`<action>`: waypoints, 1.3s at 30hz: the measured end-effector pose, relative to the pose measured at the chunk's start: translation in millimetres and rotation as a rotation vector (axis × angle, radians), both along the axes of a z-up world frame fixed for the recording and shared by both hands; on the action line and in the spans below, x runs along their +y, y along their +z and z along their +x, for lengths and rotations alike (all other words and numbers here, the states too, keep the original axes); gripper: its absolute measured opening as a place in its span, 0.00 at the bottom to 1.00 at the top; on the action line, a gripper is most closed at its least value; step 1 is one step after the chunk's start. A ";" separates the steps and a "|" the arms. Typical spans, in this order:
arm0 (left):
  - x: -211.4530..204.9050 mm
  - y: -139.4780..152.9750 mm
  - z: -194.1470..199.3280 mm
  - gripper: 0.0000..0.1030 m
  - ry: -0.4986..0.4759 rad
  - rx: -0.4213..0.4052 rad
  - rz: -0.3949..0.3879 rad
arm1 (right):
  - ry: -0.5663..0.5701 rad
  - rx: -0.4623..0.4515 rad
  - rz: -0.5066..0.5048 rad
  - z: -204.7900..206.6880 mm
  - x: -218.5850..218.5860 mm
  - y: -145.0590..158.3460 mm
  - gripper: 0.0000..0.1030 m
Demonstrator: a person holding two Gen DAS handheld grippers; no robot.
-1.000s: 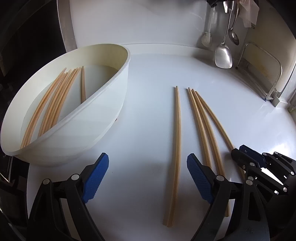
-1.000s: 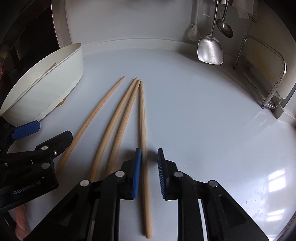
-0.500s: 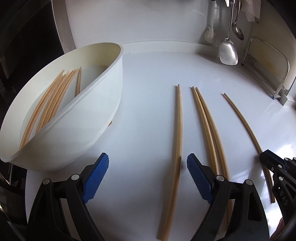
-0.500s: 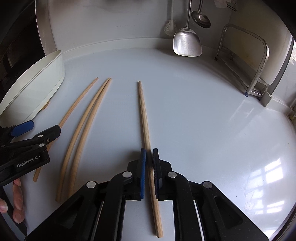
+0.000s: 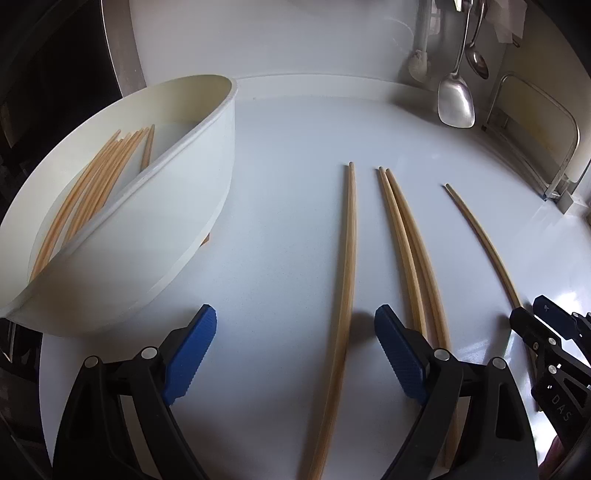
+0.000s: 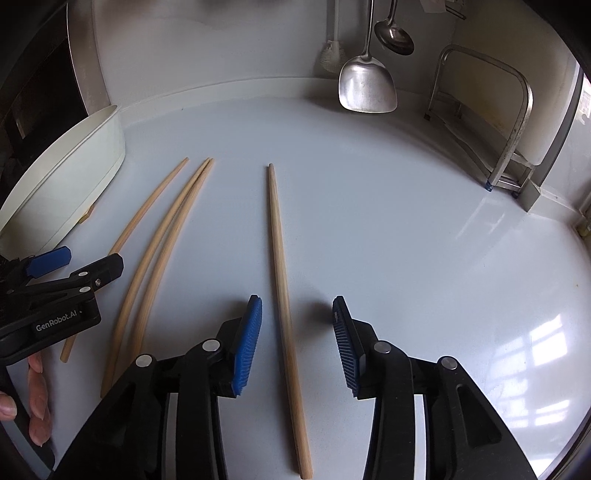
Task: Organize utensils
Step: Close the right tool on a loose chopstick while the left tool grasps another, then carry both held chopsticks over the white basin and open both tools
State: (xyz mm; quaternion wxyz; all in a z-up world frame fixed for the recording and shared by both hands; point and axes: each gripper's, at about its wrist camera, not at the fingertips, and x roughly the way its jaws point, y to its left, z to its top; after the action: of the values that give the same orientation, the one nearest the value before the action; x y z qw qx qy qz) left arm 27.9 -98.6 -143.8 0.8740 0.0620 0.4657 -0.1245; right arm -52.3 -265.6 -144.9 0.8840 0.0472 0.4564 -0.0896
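Note:
Several wooden chopsticks lie on the white counter. One chopstick (image 6: 282,295) lies alone between the open blue pads of my right gripper (image 6: 297,339), untouched. A pair (image 6: 159,254) and a single chopstick (image 6: 147,206) lie to its left. My left gripper (image 5: 295,350) is open; the single chopstick (image 5: 345,295) lies between its fingers near the right pad, and the pair (image 5: 410,266) runs under its right finger. The separated chopstick (image 5: 480,240) reaches to my right gripper (image 5: 546,321). A white oval tub (image 5: 177,229) at left holds several chopsticks (image 5: 92,188).
A metal spatula (image 6: 367,86) and a ladle (image 6: 393,35) hang on the back wall. A metal rack (image 6: 506,122) stands at the right. The counter's dark left edge lies behind the tub (image 6: 62,177). The person's fingers (image 6: 37,398) show below the left gripper.
My right gripper shut on one chopstick, slid it right away from the others, then opened and let it lie. The left gripper stayed open and shifted slightly.

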 end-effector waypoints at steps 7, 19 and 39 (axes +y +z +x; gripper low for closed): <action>-10.6 4.1 -5.9 0.57 -0.038 -0.002 -0.012 | 0.013 -0.012 -0.012 1.8 -1.6 -1.6 0.37; -19.9 7.3 -13.5 0.07 -0.092 0.014 -0.012 | 0.085 0.013 -0.027 9.1 7.9 1.1 0.06; 13.8 115.6 -2.2 0.07 -0.138 -0.020 -0.135 | 0.001 -0.036 0.089 10.4 6.3 92.3 0.06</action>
State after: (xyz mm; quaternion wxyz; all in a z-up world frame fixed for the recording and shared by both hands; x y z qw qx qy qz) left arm 25.6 -84.8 -28.2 0.8700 0.0362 0.4422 -0.2150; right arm -41.9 -259.3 -52.7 0.8892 0.0877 0.4439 -0.0679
